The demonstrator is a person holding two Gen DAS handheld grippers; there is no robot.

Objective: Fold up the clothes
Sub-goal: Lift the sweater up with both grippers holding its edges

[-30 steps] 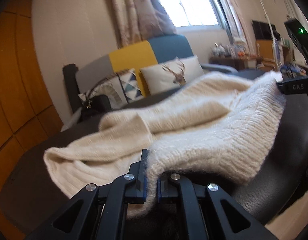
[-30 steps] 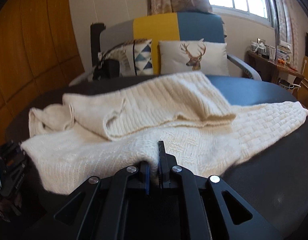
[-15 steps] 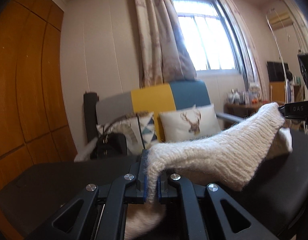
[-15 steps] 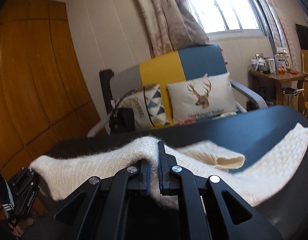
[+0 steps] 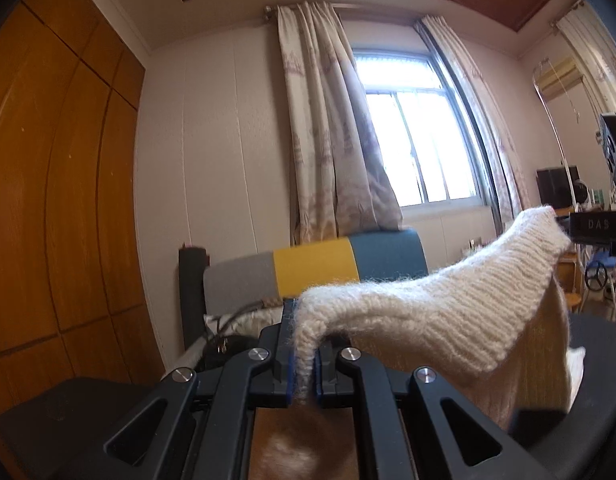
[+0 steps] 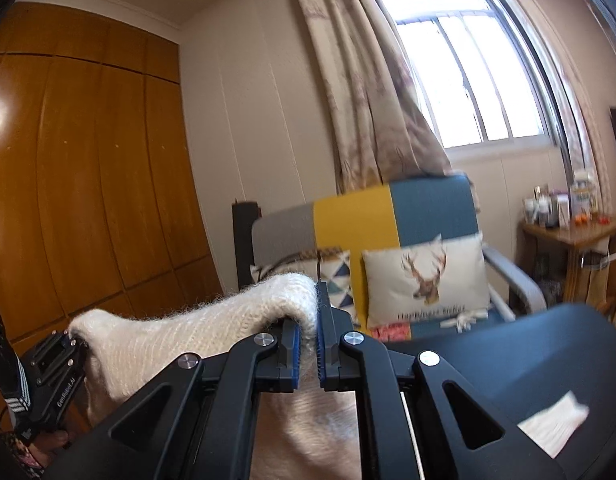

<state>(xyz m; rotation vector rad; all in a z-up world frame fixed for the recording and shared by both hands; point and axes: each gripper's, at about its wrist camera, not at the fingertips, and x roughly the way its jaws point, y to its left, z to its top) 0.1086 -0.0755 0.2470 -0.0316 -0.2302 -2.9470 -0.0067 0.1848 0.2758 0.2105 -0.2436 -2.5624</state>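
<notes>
The left gripper point(image 5: 303, 354) was clenched on the ribbed hem of a cream knitted sweater point(image 5: 440, 320), the wool bunched between its blue-lined jaws. From there the hem ran toward two o'clock to the right gripper point(image 5: 598, 226), which pinched the other end of the same edge. Seen from the right wrist, the right gripper point(image 6: 307, 350) bit the knit in the same way, the fabric stretching off toward nine o'clock. The sweater hung off the dark table point(image 6: 528, 356), save for a pale corner point(image 6: 554, 426) lying at four o'clock. This looked like a lift-and-spread step; next the hem wanted carrying over level and laying down evenly.
</notes>
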